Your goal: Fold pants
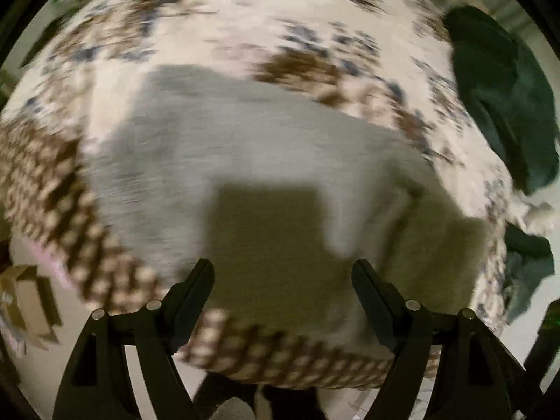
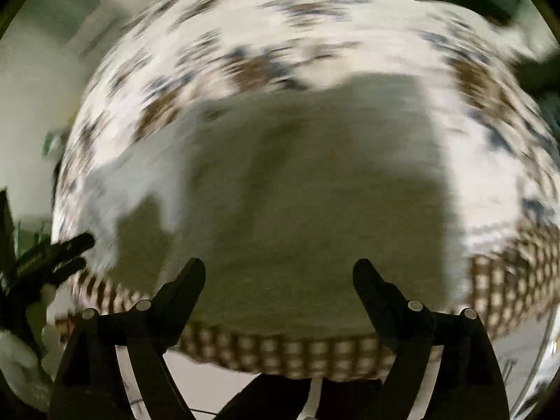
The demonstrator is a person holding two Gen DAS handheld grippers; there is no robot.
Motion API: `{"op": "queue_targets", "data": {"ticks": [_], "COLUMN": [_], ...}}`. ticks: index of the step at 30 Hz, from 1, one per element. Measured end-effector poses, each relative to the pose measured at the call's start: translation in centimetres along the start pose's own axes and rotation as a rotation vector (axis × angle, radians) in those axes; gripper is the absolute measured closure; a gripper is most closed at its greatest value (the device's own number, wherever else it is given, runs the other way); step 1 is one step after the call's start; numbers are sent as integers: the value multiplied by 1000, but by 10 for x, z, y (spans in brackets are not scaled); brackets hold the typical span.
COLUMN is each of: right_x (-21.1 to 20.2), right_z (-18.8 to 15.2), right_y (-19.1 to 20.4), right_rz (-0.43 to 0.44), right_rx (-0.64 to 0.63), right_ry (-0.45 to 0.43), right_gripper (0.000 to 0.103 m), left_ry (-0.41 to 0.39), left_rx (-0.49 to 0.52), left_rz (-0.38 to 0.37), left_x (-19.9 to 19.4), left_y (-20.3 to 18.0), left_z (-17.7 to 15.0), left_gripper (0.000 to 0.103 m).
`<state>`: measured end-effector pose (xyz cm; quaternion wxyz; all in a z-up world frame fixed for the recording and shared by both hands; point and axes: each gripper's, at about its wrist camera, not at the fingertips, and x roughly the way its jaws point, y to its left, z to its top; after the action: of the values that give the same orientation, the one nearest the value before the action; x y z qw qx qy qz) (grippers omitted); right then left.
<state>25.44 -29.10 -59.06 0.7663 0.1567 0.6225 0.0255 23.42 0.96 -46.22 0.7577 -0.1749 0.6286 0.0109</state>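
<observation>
Across the flower-and-check printed bedcover [image 1: 245,10] lay pale grey soft knit pants [image 1: 217,133], limp, light, likely best pinched at a hem edge, beneath left gripper [image 1: 282,268] and right gripper [image 2: 279,268], both spread apart, empty

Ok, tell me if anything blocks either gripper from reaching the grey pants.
Nothing visible does. The grey pants lie flat on the patterned cloth, directly ahead of the open left gripper and right gripper. The dark green garment sits off to the side.
</observation>
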Motion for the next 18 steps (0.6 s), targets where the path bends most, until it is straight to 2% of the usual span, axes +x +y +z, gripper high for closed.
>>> {"op": "queue_targets", "data": {"ticks": [2, 5, 7, 8, 9, 10, 11, 12, 14, 18], "right_x": [-2, 0, 6, 11, 18, 23, 30, 36, 39, 39], "right_z": [12, 27, 33, 35, 37, 38, 41, 41, 38, 35], "right_y": [-39, -76, -94, -100, -103, -111, -112, -115, -119, -129], "right_rz": [-43, -71, -71, -70, -70, -61, -53, -48, -22, 9], "right_rx": [77, 142, 168, 177, 183, 192, 197, 203, 212, 206], "right_ry": [-9, -19, -20, -18, -12, -7, 1, 10, 22, 27], "right_gripper": [15, 15, 15, 15, 15, 15, 15, 15, 15, 15], "left_ry": [22, 69, 103, 114, 127, 138, 146, 127, 33, -40], "left_rx": [33, 88, 130, 154, 179, 192, 202, 199, 193, 184], "left_rz": [-15, -30, 1, 4, 33, 49, 55, 60, 31, 35], "left_x": [13, 41, 60, 73, 85, 92, 100, 99, 76, 38], "left_y": [-28, -70, -88, -97, -104, -107, -108, -108, -102, -85], "left_z": [4, 3, -1, -4, -8, -10, -14, -16, -21, -26], "left_gripper": [23, 23, 24, 32, 46, 83, 97, 98, 99, 99]}}
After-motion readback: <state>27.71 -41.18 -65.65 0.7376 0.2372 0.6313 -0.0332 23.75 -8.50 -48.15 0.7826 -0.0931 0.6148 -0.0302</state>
